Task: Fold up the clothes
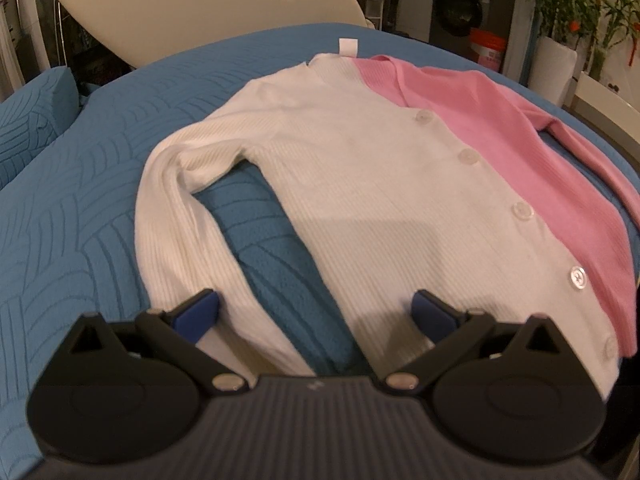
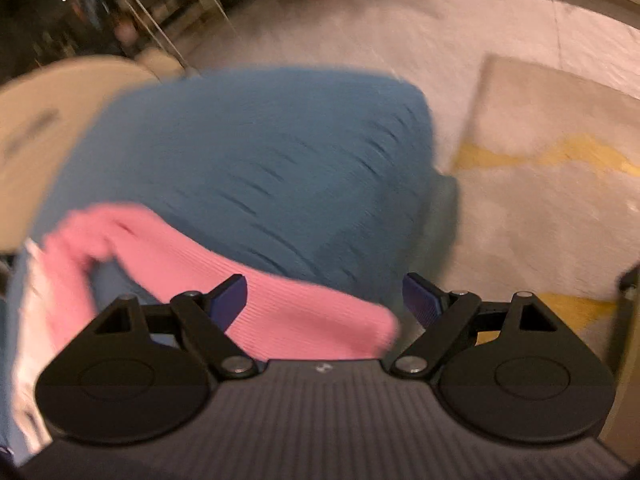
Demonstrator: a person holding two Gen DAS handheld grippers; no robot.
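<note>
From my left claw [image 1: 316, 312], spread wide with nothing in it, the cardigan [image 1: 360, 184] lies flat on the blue bedspread [image 1: 80, 208] straight ahead: ribbed knit, white half with pearly buttons [image 1: 522, 212], pink half off to the right. My right claw [image 2: 324, 300] is also released, with the pink sleeve [image 2: 304, 320] lying loose between its fingers, blurry though.

No legible text or labels anywhere.

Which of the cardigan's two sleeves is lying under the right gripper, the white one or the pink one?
The pink sleeve: its cuff end lies between the open right gripper fingers, while the white sleeve is by the left gripper.
</note>
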